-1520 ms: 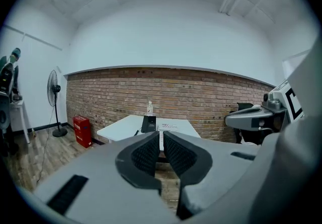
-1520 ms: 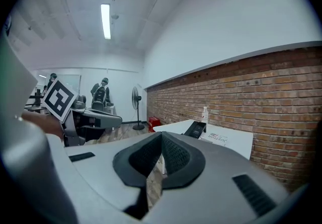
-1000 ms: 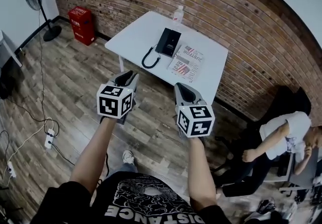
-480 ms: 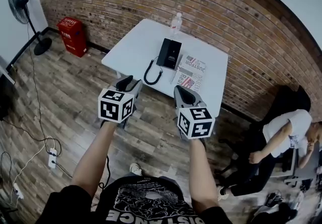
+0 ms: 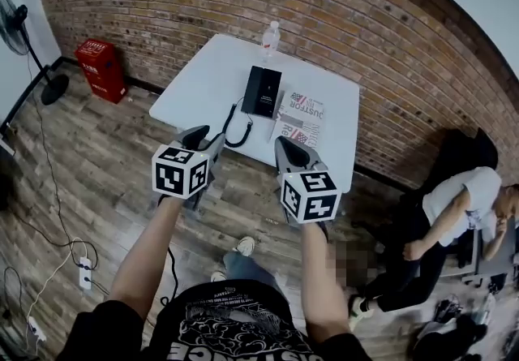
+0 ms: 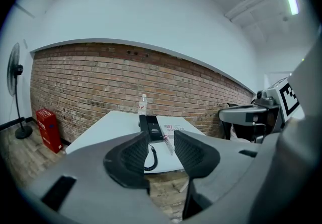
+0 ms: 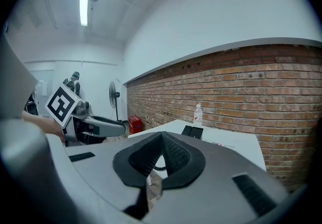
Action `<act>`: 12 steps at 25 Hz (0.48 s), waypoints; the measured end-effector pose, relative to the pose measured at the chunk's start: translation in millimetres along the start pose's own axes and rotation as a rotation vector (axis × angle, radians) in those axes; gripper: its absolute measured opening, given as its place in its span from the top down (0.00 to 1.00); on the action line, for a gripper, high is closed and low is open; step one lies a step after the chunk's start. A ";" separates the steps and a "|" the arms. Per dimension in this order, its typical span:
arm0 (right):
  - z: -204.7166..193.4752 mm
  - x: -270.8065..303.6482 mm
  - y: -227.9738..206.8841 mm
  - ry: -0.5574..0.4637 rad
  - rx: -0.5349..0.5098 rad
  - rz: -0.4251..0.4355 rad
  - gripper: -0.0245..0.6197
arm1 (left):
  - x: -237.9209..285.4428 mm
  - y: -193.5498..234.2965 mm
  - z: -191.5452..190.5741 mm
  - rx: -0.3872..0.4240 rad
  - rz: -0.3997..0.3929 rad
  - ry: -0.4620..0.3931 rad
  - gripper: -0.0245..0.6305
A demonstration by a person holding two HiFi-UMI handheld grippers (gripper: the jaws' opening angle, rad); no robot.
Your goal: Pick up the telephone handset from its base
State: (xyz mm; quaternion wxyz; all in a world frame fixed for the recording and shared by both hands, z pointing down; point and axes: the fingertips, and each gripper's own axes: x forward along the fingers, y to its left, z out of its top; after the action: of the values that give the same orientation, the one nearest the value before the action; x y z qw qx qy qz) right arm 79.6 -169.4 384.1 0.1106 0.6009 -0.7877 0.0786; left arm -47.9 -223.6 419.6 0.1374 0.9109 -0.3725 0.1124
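The black telephone (image 5: 261,92) lies on the white table (image 5: 195,83), its handset resting on the base and its coiled cord (image 5: 235,126) hanging toward the near edge. Both grippers hover over the floor, short of the table and apart from the phone. The left gripper (image 5: 203,139) has its jaws opening with nothing between them; in the left gripper view (image 6: 162,151) the phone (image 6: 150,126) shows through the gap. The right gripper (image 5: 289,148) is shut and empty, its pad tips meeting in the right gripper view (image 7: 161,135), with the phone (image 7: 192,131) beyond.
A water bottle (image 5: 270,36) stands at the table's far edge and magazines (image 5: 300,118) lie right of the phone. A brick wall runs behind. A red crate (image 5: 97,67) and fan (image 5: 20,35) stand left. A seated person (image 5: 454,221) is at right. Cables and a power strip (image 5: 81,272) lie on the floor.
Both grippers have come closer to the table, which now sits nearer in the head view. The left jaws look wider apart. A foot has stepped forward.
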 end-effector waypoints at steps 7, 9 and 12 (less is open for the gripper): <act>-4.5 33.7 -27.1 0.000 0.028 -0.015 0.96 | 43.2 12.1 8.7 0.002 -0.039 0.016 0.74; -2.6 47.8 -36.0 -0.002 0.034 -0.015 0.96 | 58.5 19.1 11.8 -0.001 -0.053 0.022 0.75; 1.4 70.4 -50.9 -0.006 0.038 -0.015 0.96 | 84.8 30.0 18.8 -0.006 -0.074 0.031 0.75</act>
State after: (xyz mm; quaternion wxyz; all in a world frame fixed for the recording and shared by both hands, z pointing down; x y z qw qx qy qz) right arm 110.7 -248.7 401.1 0.0974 0.6092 -0.7817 0.0910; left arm -8.1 -305.3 433.1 0.1501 0.9218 -0.3367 0.1201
